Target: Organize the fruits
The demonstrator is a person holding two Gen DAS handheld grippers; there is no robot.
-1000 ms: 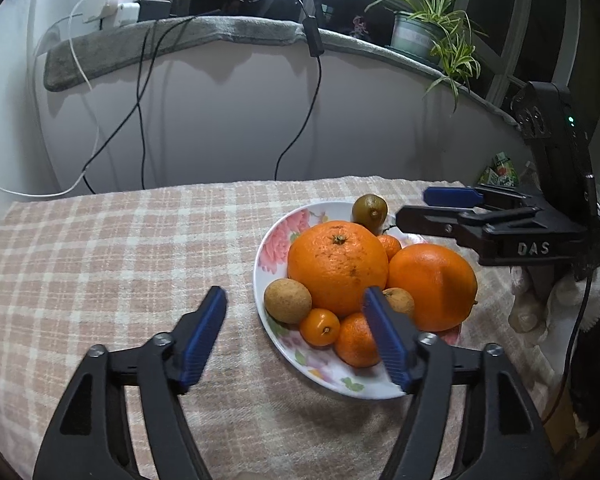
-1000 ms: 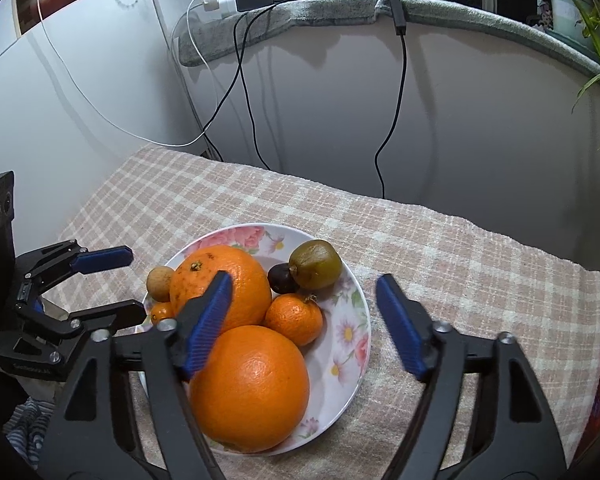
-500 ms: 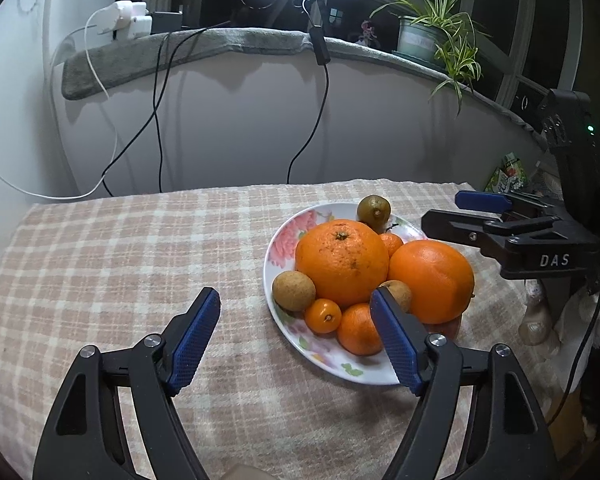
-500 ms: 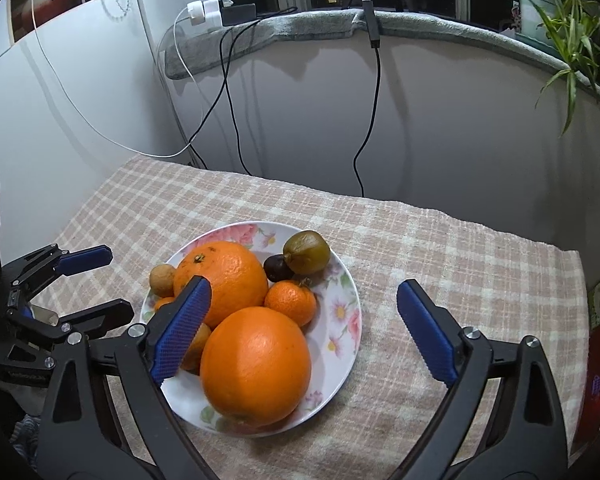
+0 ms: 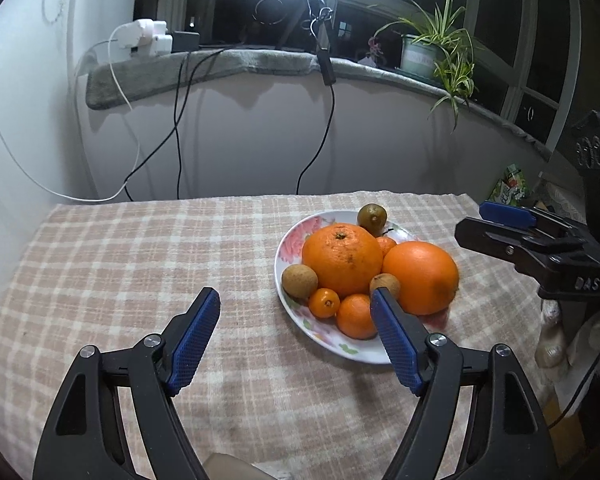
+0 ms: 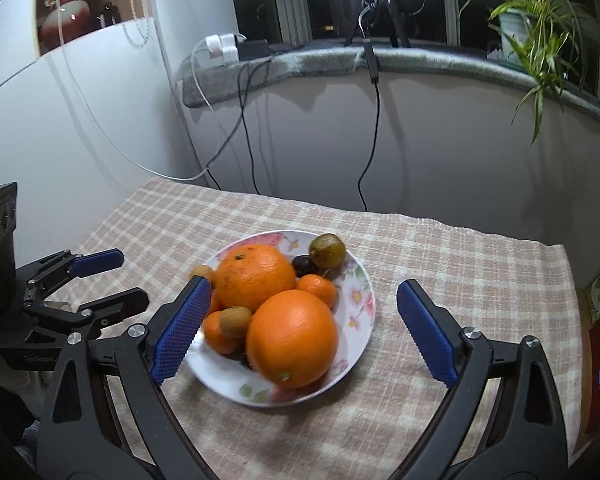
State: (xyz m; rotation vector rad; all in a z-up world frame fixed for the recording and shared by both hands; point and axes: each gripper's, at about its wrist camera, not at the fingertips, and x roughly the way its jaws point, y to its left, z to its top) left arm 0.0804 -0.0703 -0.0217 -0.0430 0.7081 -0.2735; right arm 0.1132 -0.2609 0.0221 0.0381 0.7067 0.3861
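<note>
A flowered white plate [image 5: 290, 240] [image 6: 360, 300] on the checked cloth holds two large oranges [image 5: 342, 258] [image 6: 292, 338], several small mandarins [image 5: 323, 302], brown longans [image 5: 299, 280], a green-brown kiwi [image 5: 372, 217] [image 6: 327, 250] and a dark small fruit [image 6: 302, 265]. My left gripper [image 5: 296, 320] is open and empty, above the cloth to the front left of the plate. My right gripper [image 6: 302, 312] is open and empty, hovering near the plate's front. Each gripper shows in the other's view: the right one [image 5: 500, 226] and the left one [image 6: 104, 276].
The table with the checked cloth [image 5: 140, 260] stands against a curved white wall with hanging cables [image 5: 176, 128]. A ledge above carries a charger block [image 5: 148, 38] and a potted spider plant [image 5: 432, 52]. A green packet [image 5: 508, 188] lies off the table's right end.
Both grippers have drawn back and risen from the plate, so more wall and window show. Both stay open. The fruit has not moved.
</note>
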